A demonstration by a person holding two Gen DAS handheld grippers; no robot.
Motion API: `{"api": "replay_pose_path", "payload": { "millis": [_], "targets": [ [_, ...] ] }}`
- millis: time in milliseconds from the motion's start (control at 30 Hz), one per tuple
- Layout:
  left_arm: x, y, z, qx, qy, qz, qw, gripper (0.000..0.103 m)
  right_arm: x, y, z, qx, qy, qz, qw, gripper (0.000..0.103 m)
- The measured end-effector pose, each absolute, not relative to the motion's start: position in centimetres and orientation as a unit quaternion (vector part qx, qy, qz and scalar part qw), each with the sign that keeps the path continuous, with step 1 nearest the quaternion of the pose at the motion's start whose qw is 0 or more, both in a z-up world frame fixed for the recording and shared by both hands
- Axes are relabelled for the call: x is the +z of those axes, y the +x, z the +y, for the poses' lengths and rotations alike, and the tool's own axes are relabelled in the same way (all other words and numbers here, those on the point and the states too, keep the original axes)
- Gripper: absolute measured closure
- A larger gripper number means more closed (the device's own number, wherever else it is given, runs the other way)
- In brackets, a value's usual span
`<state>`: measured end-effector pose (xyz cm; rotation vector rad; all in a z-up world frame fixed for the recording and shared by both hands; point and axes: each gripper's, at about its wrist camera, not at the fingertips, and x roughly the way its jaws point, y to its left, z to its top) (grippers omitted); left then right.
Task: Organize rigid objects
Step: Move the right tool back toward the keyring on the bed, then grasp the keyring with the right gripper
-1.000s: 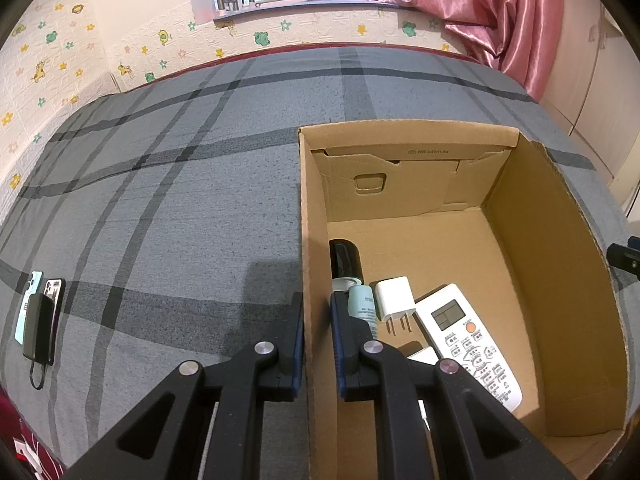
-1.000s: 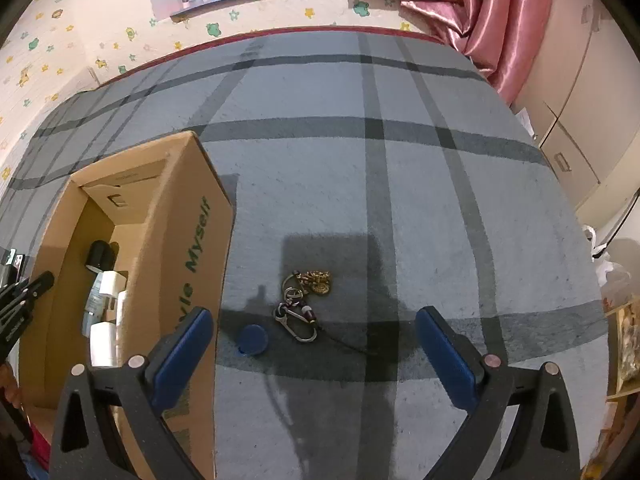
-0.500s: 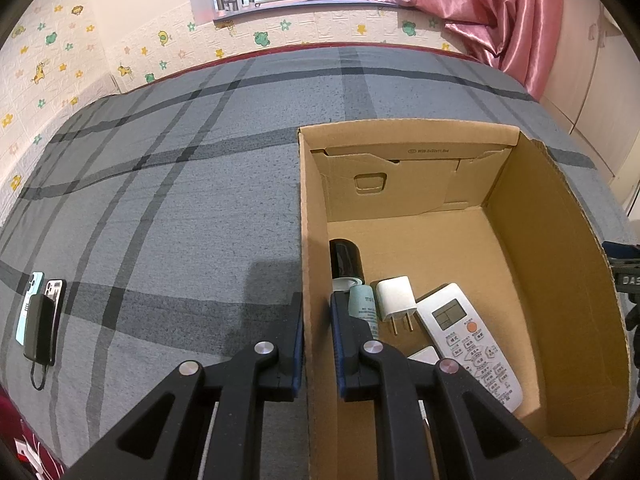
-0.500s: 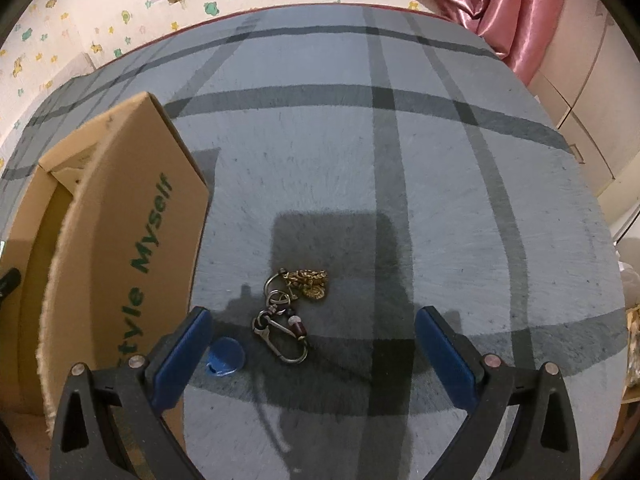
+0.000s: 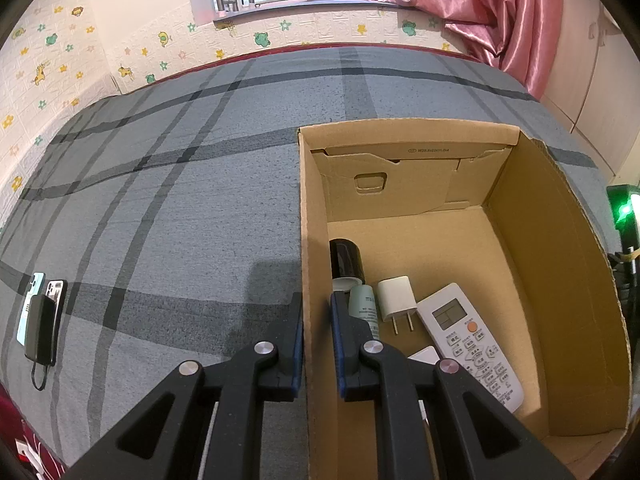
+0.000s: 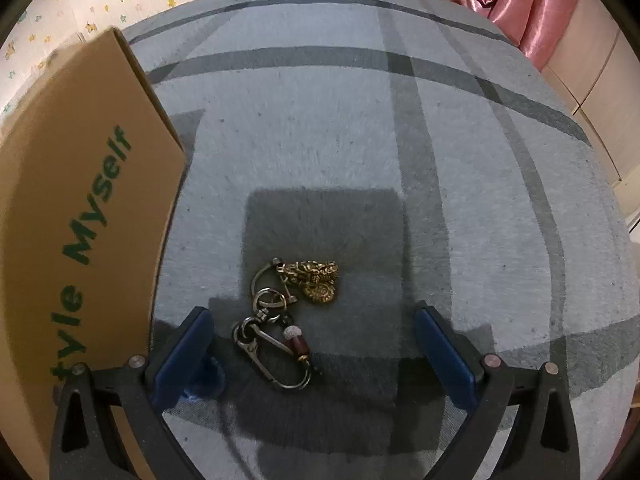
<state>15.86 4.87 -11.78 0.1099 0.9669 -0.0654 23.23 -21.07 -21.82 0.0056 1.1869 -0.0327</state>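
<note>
The left claw [image 5: 316, 344] is clamped on the near-left wall of the one cardboard box [image 5: 556, 280], which holds one remote control [image 5: 472, 344], one white charger [image 5: 396, 300], one black cylinder [image 5: 345, 258] and one pale tube [image 5: 364, 310]. The right claw [image 6: 312, 364], fingers wide apart, hovers over one keychain [image 6: 288, 312] on the bed [image 6: 400, 152], beside one blue disc [image 6: 208, 380].

We are seeing the left gripper [image 5: 316, 344] at lower centre of its frame: black angular plastic arms, silver round screws, thin blue pads on the fingers' inner faces. We are seeing the right gripper [image 6: 312, 356] along the bottom edge, same black arms, silver screws, wide blue pads [image 6: 444, 354].
</note>
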Motion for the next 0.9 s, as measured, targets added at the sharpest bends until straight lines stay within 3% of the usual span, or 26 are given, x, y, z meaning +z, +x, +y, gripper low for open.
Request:
{"api": "replay_pose_path", "payload": {
  "millis": [233, 333, 433, 500, 533, 567, 667, 900],
  "targets": [
    [-11.7, 15.9, 5.0, -0.032, 0.049, 0.464, 0.884, 0.09, -22.7, 23.5, -20.5, -0.017, 0.0, 0.562, 0.827, 0.001],
    [-11.8, 15.9, 5.0, -0.032, 0.05, 0.464, 0.884, 0.09, -22.6, 23.3, -20.4, -0.012, 0.004, 0.563, 0.826, 0.011],
    [-11.8, 15.9, 5.0, -0.032, 0.05, 0.464, 0.884, 0.09, -22.7, 23.6, -20.3, -0.005, -0.001, 0.563, 0.826, 0.034],
    [-11.8, 15.8, 4.9, -0.032, 0.05, 0.464, 0.884, 0.09, -22.5, 23.5, -19.8, 0.003, -0.004, 0.562, 0.827, 0.063],
    [-11.8, 15.8, 4.9, -0.031, 0.05, 0.464, 0.884, 0.09, -22.5, 23.5, -19.6, 0.004, -0.005, 0.562, 0.827, 0.082],
    [-11.8, 15.8, 4.9, -0.031, 0.051, 0.464, 0.884, 0.09, -22.4, 23.5, -19.5, 0.007, -0.001, 0.562, 0.827, 0.087],
    [-11.8, 15.8, 4.8, -0.03, 0.053, 0.463, 0.884, 0.09, -22.1, 23.6, -19.5, 0.011, 0.01, 0.561, 0.828, 0.093],
    [-11.8, 15.8, 4.7, -0.029, 0.056, 0.462, 0.884, 0.09, -20.7, 22.7, -19.4, 0.015, 0.018, 0.553, 0.833, 0.094]
  ]
}}
